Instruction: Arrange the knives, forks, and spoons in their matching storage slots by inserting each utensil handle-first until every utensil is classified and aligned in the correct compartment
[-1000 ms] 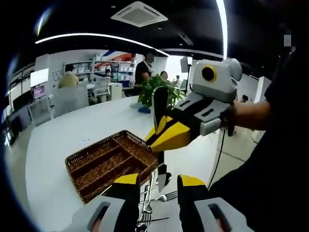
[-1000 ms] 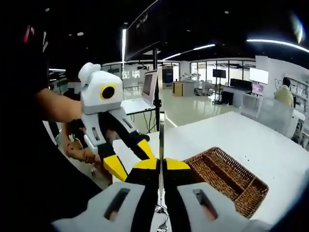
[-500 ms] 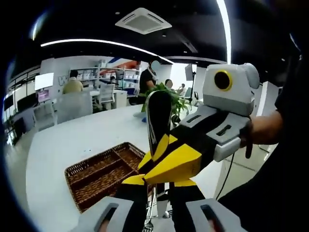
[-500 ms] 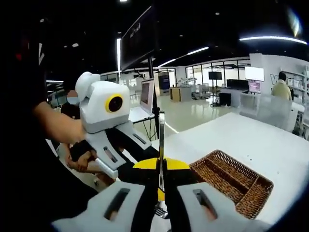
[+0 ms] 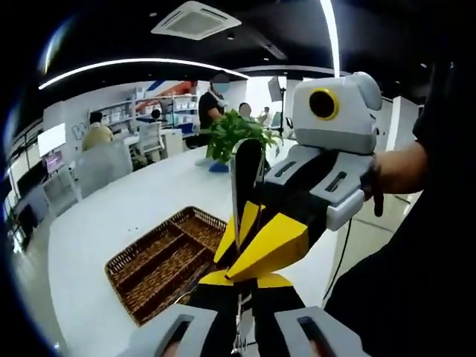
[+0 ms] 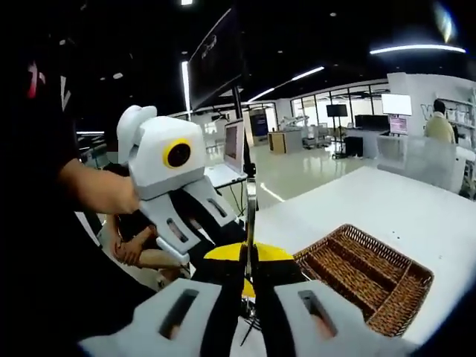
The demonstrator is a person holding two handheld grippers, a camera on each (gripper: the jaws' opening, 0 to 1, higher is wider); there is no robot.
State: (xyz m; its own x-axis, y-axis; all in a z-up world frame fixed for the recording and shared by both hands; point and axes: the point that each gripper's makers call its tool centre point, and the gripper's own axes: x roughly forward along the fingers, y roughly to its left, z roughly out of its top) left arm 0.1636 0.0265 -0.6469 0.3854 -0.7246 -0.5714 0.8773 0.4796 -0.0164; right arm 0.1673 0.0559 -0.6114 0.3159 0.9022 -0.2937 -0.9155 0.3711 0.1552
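Both jaws pairs pinched closed — right hand-held gripper (image 5: pixel 256 245) crossing just above the left hand-held gripper (image 5: pixel 239 286).

This is looking like a large open-plan office. A dark ceiling is carrying long light strips (image 5: pixel 141 63) and a square air-conditioning vent (image 5: pixel 195 19). People (image 5: pixel 210 106) are standing and sitting around desks with office chairs (image 5: pixel 151 136) in the background, and shelving (image 5: pixel 172 110) is lining the far wall. A laptop (image 6: pixel 222 152) is sitting open on a desk, wall screens (image 6: pixel 396 104) are glowing, and glass partitions (image 6: pixel 338 123) are dividing the space. A potted plant (image 5: pixel 234 132) is standing on the long white worktop (image 5: pixel 111 216).
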